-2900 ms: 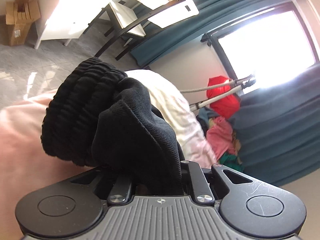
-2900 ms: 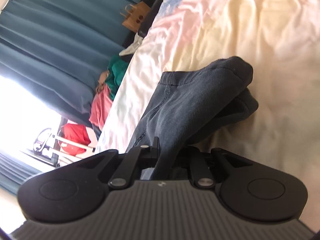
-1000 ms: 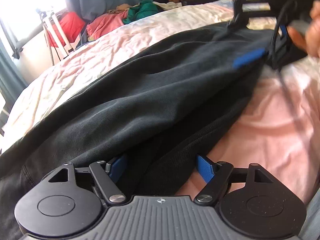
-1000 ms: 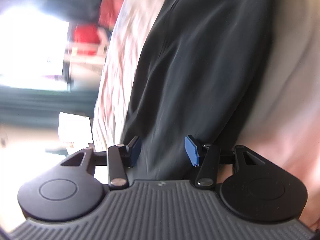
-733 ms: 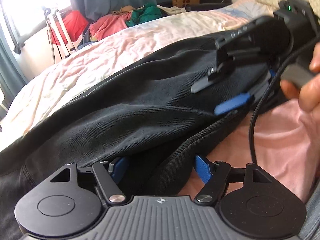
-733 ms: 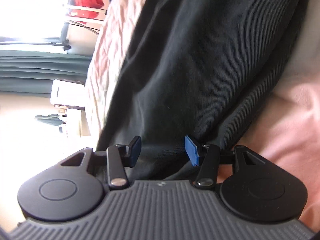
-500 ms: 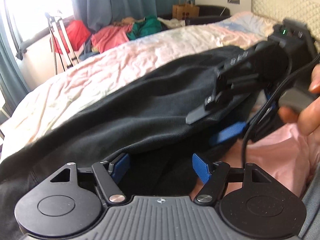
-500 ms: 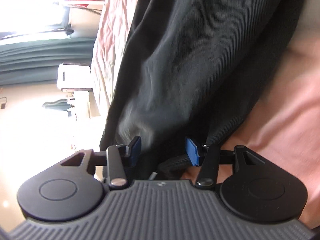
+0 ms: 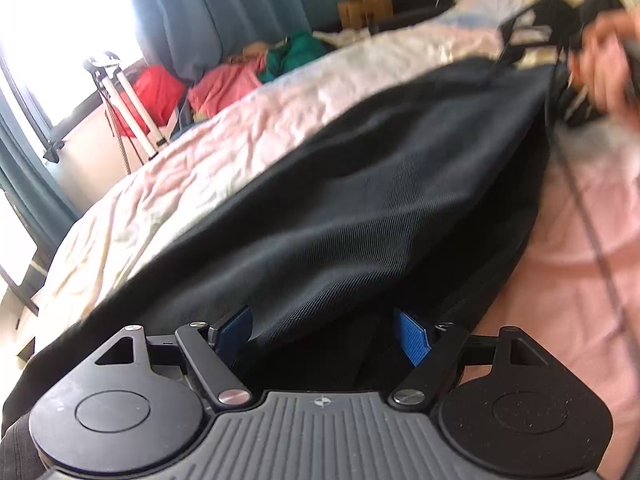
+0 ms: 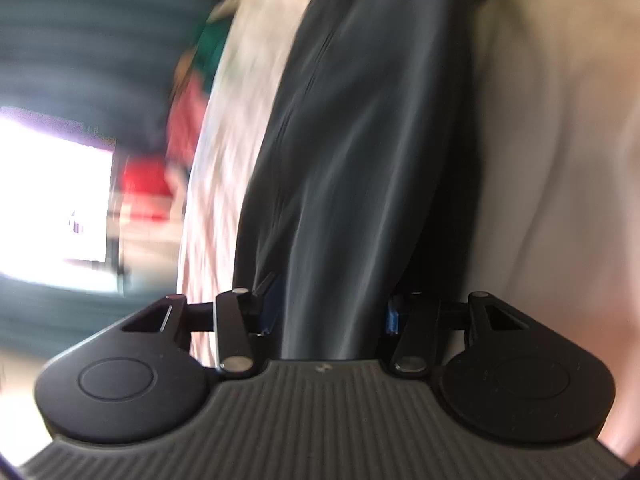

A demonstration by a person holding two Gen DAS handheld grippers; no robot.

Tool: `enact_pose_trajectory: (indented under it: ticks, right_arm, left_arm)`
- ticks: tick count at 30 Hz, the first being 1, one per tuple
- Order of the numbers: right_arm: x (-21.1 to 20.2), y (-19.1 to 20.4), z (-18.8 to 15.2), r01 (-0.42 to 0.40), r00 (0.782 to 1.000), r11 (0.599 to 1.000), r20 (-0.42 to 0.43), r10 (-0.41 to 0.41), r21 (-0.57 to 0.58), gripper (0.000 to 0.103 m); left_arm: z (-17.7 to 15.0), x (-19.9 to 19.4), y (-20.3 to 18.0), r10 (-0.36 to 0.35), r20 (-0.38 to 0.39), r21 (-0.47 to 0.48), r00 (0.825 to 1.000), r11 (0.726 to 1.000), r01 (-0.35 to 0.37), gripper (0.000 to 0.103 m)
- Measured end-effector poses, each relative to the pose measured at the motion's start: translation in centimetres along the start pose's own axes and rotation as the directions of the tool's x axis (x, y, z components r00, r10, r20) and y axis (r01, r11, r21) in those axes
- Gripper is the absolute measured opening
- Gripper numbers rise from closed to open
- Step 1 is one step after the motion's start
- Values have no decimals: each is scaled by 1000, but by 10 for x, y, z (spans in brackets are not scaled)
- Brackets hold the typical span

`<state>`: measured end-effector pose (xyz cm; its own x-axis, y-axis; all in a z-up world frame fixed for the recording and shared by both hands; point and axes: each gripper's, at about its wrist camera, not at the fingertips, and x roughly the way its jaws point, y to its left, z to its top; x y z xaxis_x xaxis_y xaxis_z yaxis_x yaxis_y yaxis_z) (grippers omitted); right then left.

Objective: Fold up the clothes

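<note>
flat across pink bedding (image 9: 224,168), black trousers (image 9: 380,200)

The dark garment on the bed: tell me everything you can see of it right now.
The dark garment is black, finely ribbed cloth, spread long across the pink and cream bedsheet, with soft creases and a seam running along it. Its near edge bunches between the opening jaws of the left gripper. The right gripper has cloth between its fingers too; that view is blurred.

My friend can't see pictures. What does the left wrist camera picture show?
A big black garment lies spread across a bed with a pale pink sheet, and the left gripper sits at its near edge, jaws opening with the cloth between its blue pads. A blurry hand works at the far end, and bright clothes are piled by teal curtains.
</note>
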<state>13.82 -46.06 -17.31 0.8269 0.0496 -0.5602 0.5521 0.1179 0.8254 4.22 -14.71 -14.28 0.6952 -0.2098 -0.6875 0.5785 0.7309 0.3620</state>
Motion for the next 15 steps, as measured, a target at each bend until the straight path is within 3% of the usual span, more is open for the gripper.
enact_pose_trajectory:
  ticks: [3, 6, 8, 9, 11, 15]
  right_arm:
    - [1, -9, 49, -8, 997, 996, 71, 2, 88, 52]
    - [11, -16, 88, 0, 991, 997, 131, -10, 79, 50]
    - [15, -24, 107, 11, 984, 999, 176, -18, 38, 29]
    - [13, -30, 116, 27, 980, 999, 198, -32, 26, 13]
    - [14, -41, 125, -2, 976, 999, 216, -6, 37, 6]
    - [20, -33, 122, -29, 963, 999, 268, 34, -24, 5]
  left_arm:
    - [-1, 7, -1, 19, -3, 9, 1000, 1000, -19, 72]
    - [-1, 6, 5, 11, 3, -22, 1000, 1000, -11, 53]
    - [-1, 2, 12, -6, 19, -53, 1000, 999, 7, 29]
    - [0, -1, 14, -12, 29, -62, 1000, 998, 14, 23]
    - [2, -8, 16, -23, 54, -58, 998, 998, 26, 12]
    - [4, -31, 20, -44, 104, -35, 994, 998, 48, 7]
